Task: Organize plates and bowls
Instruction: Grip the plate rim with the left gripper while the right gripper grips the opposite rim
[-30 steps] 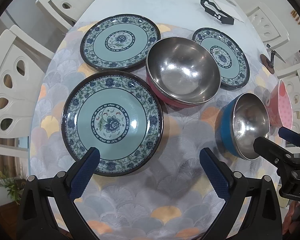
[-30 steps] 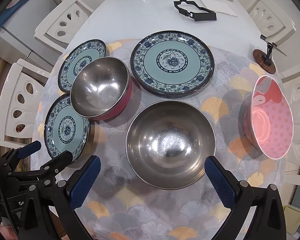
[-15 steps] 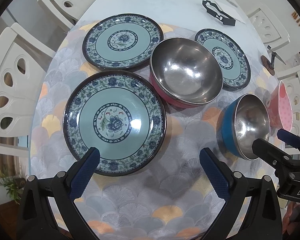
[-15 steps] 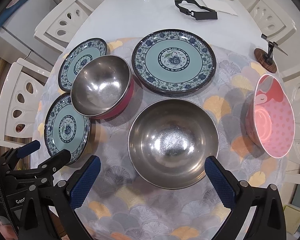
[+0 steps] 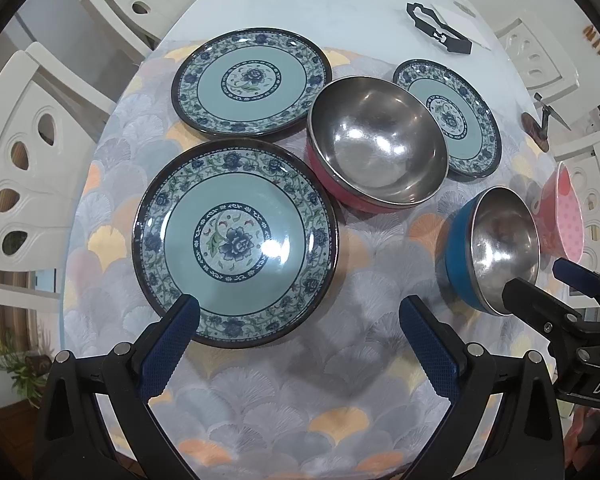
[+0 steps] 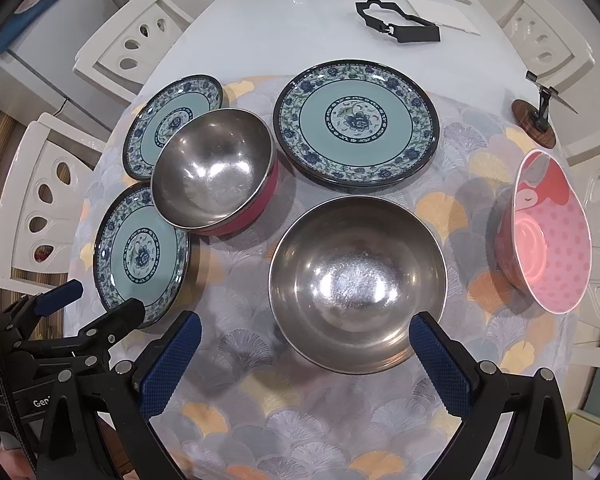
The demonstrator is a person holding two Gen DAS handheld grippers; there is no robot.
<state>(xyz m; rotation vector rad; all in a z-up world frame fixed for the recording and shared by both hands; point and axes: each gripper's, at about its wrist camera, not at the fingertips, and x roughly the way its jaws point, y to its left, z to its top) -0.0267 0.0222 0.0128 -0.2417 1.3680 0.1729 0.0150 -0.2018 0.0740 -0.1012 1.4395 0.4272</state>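
Note:
Three blue floral plates lie on the patterned mat: a near one [image 5: 236, 246], a far left one [image 5: 252, 82] and a far right one [image 5: 448, 116]. A steel bowl with a red outside [image 5: 378, 142] stands between them. A steel bowl with a blue outside [image 5: 496, 248] [image 6: 358, 282] stands to the right, and a pink bowl [image 6: 548, 232] further right. My left gripper [image 5: 300, 320] is open and empty, its left fingertip over the near plate's rim. My right gripper [image 6: 306, 336] is open and empty, just short of the blue-sided bowl.
The table [image 6: 300, 12] is oval and white, with a black frame-like object [image 6: 400, 24] and a white sheet [image 6: 440, 16] at the far end. A small stand on a wooden base [image 6: 536, 120] is at the right. White chairs [image 5: 28, 152] surround the table.
Both grippers have crept slightly forward toward the dishes. Nothing on the table has moved and both stay open.

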